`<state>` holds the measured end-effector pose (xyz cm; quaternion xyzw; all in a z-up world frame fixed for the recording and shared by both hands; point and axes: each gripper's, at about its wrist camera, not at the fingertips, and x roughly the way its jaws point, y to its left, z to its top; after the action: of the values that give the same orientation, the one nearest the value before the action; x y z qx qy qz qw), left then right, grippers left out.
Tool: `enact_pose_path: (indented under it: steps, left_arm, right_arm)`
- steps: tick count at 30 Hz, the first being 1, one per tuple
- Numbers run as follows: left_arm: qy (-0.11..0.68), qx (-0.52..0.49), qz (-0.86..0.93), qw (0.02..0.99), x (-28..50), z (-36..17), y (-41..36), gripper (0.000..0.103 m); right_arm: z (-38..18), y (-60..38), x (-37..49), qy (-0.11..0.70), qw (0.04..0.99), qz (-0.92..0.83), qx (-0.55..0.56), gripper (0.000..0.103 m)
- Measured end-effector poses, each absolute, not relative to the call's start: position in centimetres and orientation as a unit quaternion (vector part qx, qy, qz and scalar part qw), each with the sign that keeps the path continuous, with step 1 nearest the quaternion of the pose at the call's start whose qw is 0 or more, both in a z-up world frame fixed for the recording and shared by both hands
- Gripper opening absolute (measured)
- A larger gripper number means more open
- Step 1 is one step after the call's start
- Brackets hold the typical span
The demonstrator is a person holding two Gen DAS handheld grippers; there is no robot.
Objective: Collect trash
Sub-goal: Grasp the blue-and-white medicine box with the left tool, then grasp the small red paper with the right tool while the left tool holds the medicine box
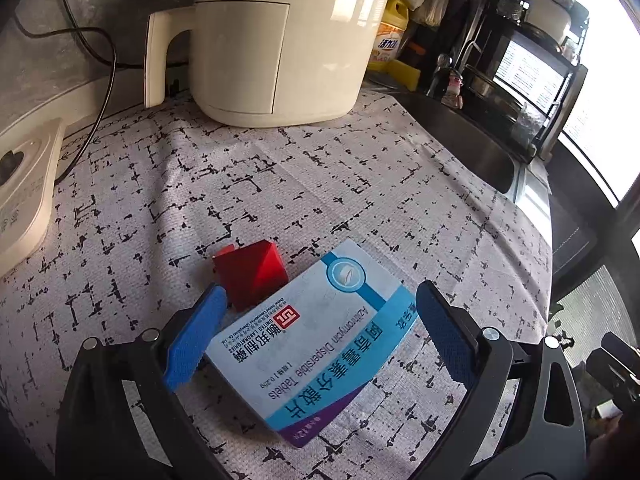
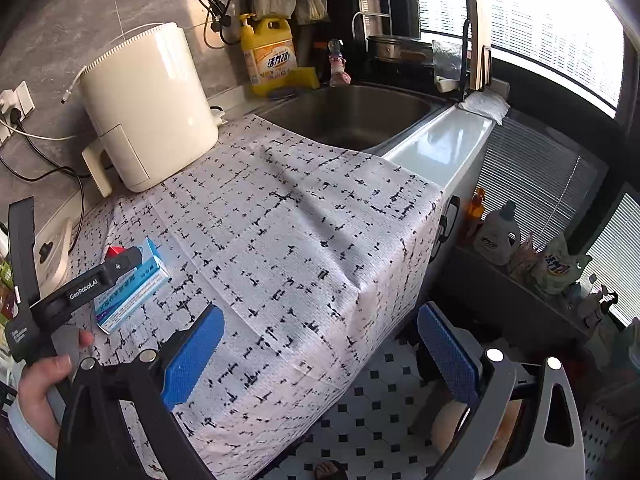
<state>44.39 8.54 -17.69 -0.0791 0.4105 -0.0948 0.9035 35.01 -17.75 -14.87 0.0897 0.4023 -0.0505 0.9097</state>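
Observation:
A blue and white tablet box lies flat on the patterned cloth, with a small red folded paper piece touching its far left corner. My left gripper is open, its blue pads on either side of the box, low over it. In the right wrist view the box and red piece sit at the left, partly behind the left gripper. My right gripper is open and empty, over the counter's front edge.
A cream air fryer stands at the back of the cloth. A power strip lies at the left. A steel sink with a yellow detergent bottle is to the right. The floor lies below the counter edge.

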Motion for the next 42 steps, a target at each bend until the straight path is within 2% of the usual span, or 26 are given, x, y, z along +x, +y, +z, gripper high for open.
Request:
enact_pose_path:
  steps: [8, 10, 11, 12, 23, 34, 37, 39, 42]
  left_arm:
    - [0.426, -0.060, -0.077, 0.899, 41.7, -18.1, 6.8, 0.095]
    - [0.437, -0.039, -0.059, 0.897, 41.2, -18.4, 6.1, 0.082]
    - [0.443, -0.022, -0.046, 0.895, 40.9, -18.6, 5.5, 0.070]
    - [0.443, -0.010, -0.042, 0.896, 40.7, -18.6, 5.2, 0.065]
    - [0.377, -0.028, -0.022, 0.926, 38.2, -13.7, 6.3, 0.064]
    - [0.359, -0.047, 0.035, 0.931, 38.8, -12.3, 12.8, 0.064]
    - [0.355, -0.053, 0.047, 0.932, 39.3, -12.2, 14.7, 0.064]
    - [0.354, -0.056, 0.056, 0.932, 39.6, -12.3, 16.0, 0.064]
    - [0.354, -0.062, 0.070, 0.930, 40.1, -12.6, 17.8, 0.064]
  right_arm:
    - [-14.7, -18.3, 34.0, 0.398, 0.913, -0.021, 0.089, 0.095]
    - [-14.4, -18.6, 33.7, 0.395, 0.914, -0.015, 0.089, 0.095]
    - [-14.3, -18.8, 33.5, 0.394, 0.915, -0.013, 0.089, 0.095]
    - [-14.2, -18.9, 33.4, 0.393, 0.915, -0.011, 0.090, 0.095]
    - [-13.1, -18.5, 33.1, 0.382, 0.920, 0.014, 0.088, 0.095]
    - [-12.2, -11.6, 36.2, 0.374, 0.922, 0.080, 0.066, 0.095]
    - [-12.3, -9.2, 37.5, 0.375, 0.920, 0.100, 0.060, 0.092]
    - [-12.6, -7.8, 38.4, 0.379, 0.916, 0.115, 0.056, 0.085]
    - [-13.0, -5.4, 39.9, 0.384, 0.912, 0.135, 0.049, 0.083]
